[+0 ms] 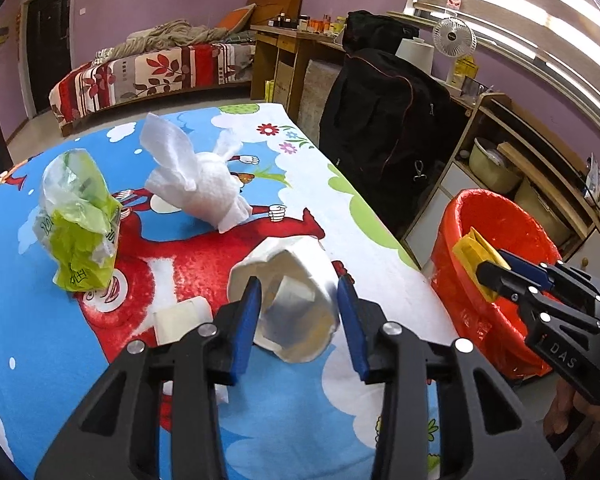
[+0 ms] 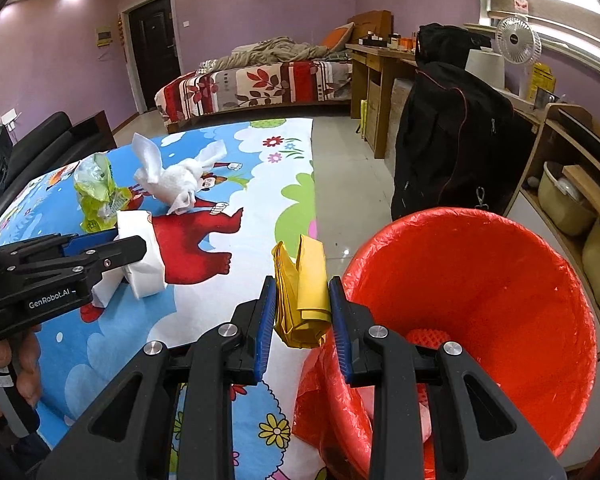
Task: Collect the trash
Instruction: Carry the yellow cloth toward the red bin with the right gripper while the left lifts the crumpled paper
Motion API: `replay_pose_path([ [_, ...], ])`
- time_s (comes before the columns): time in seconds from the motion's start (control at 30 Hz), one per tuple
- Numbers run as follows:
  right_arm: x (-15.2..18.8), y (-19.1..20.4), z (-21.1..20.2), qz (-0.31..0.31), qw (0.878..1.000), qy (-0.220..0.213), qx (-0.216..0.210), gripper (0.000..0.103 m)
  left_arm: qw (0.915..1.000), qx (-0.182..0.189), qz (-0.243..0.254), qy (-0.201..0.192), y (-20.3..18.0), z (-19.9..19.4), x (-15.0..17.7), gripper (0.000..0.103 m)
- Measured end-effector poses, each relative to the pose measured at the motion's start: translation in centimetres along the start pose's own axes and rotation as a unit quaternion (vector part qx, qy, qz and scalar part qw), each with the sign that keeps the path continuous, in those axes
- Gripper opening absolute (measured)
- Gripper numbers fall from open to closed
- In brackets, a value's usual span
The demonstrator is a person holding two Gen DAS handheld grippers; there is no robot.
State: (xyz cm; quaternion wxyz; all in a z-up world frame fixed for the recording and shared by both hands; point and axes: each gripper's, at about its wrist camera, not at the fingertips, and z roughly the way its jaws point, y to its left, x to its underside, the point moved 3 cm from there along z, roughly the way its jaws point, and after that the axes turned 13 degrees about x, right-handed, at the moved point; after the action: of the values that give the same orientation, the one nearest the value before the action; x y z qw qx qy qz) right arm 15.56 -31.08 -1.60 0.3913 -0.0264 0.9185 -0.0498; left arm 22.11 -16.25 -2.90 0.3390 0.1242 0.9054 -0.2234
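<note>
Two grippers are working over a table covered by a cartoon-print cloth (image 1: 40, 340). The left gripper (image 1: 300, 312) is closing its blue pads around a crumpled white paper cup (image 1: 288, 296) lying on the cloth. The right gripper (image 2: 302, 312) is clamping a folded yellow paper (image 2: 304, 292), holding it at the rim of a red-lined bin (image 2: 480, 280) just beside the table edge. A green plastic bag (image 1: 80, 220) and a wadded white tissue (image 1: 204, 184) are lying farther back on the cloth.
</note>
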Motion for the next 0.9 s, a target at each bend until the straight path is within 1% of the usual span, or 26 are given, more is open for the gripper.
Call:
replay_pose_path([
  [0.07,0.0,0.1,0.0,0.0,1.0,0.0,-0.001,0.027,1.0,0.0,-0.001,0.003,-0.1,0.2,0.1,0.041],
  [0.17,0.1,0.0,-0.1,0.001,1.0,-0.001,-0.002,0.027,0.9999,0.001,-0.005,0.011,0.0,0.7,0.4,0.049],
  [0.2,0.1,-0.1,-0.2,0.002,1.0,-0.002,-0.002,0.027,0.9999,0.0,-0.005,0.014,-0.1,0.8,0.6,0.056],
  [0.23,0.1,-0.3,-0.3,0.004,1.0,-0.003,-0.001,0.027,0.9999,-0.001,-0.004,0.014,-0.1,0.9,0.7,0.068],
  [0.27,0.1,-0.4,-0.4,0.006,1.0,-0.004,0.0,0.027,0.9999,-0.002,-0.005,0.013,-0.1,1.1,0.7,0.072],
  [0.3,0.1,-0.7,-0.5,0.008,1.0,-0.004,0.002,0.027,0.9999,-0.003,-0.005,0.013,-0.1,1.2,0.7,0.073],
  [0.37,0.2,-1.2,-0.7,0.012,1.0,-0.005,0.003,0.027,0.9998,-0.003,-0.004,0.019,-0.1,1.7,0.8,0.073],
  [0.43,0.2,-1.5,-0.8,0.015,1.0,-0.006,0.005,0.027,0.9996,-0.007,-0.005,0.026,0.2,2.4,0.9,0.076],
  [0.53,0.2,-2.1,-0.9,0.02,1.0,-0.008,0.007,0.027,0.9993,-0.006,-0.006,0.036,0.3,3.3,1.1,0.074],
  [0.63,0.3,-2.3,-1.0,0.022,1.0,-0.009,0.007,0.027,0.9992,-0.013,0.007,0.036,0.0,3.6,1.1,0.073],
  [0.9,0.5,-2.9,-1.3,0.026,1.0,-0.01,0.012,0.027,0.9994,-0.005,0.02,0.027,-1.1,3.0,0.7,0.072],
])
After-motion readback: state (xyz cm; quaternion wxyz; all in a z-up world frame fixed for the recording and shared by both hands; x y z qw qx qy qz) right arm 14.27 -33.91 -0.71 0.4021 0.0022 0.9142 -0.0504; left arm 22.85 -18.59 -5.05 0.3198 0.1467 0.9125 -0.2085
